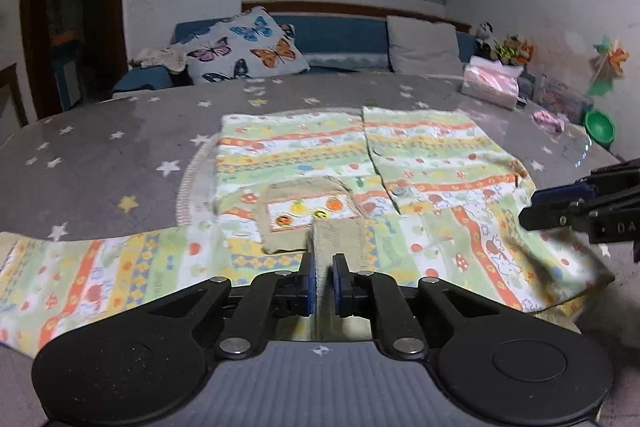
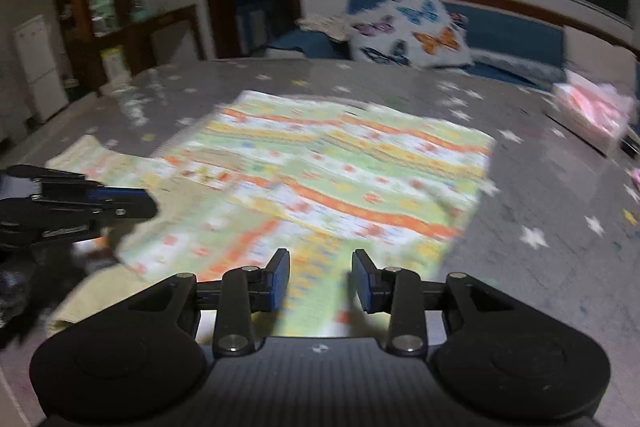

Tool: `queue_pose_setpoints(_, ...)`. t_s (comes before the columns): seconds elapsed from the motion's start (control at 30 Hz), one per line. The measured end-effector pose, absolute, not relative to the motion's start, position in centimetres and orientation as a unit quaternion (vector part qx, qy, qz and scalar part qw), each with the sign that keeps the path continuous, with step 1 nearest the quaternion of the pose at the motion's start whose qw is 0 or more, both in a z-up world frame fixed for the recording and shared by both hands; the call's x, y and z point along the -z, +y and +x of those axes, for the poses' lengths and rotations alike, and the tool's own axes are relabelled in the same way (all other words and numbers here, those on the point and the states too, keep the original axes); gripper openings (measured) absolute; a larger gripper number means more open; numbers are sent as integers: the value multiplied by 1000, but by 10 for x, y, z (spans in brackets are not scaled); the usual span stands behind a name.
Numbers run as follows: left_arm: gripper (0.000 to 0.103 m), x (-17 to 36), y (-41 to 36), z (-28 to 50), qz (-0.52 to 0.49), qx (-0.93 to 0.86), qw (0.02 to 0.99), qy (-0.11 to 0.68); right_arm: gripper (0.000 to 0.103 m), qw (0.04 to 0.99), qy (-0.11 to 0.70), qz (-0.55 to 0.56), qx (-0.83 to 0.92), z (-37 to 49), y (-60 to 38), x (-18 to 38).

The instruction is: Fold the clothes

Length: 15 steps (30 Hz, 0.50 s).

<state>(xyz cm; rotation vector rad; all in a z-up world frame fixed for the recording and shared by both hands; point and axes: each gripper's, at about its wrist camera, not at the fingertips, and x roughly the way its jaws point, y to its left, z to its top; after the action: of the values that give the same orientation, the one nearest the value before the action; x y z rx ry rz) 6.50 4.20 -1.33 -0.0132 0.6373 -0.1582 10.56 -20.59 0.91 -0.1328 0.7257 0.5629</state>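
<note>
Left wrist view: the left gripper (image 1: 324,267) is clamped on the beige ribbed collar band (image 1: 340,235) of the printed shirt (image 1: 360,163), its 2 pads nearly together with the fabric between them. The shirt lies flat on the star-patterned table (image 1: 100,155). One sleeve (image 1: 100,279) runs out toward 9 o'clock, the hem lies toward 12 o'clock, and the collar sits nearest the camera at 6 o'clock. The long axis of the body therefore runs 6 to 12. The right gripper (image 1: 532,211) enters at 3 o'clock.

Right wrist view (blurred): the right gripper (image 2: 320,275) stands open above the shirt's near edge; nothing is between its pads. The left gripper (image 2: 148,203) is at 9 o'clock.

Procedure, as judged: keep the collar pinned, seat the right pads on a single fabric edge, then fold across the 6-to-12 axis without dragging the body.
</note>
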Motion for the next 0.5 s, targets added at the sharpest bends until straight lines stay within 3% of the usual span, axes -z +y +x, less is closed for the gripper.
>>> queue_pose_setpoints(0.1,38,6,61,55,-22,42,952,302,36,888,339,-73,-301,99,-187,-12)
queue_pose_setpoints(0.5,41,11,192,28,-114,-222,925,287,41,866,342,-124,-344,90,-137,2)
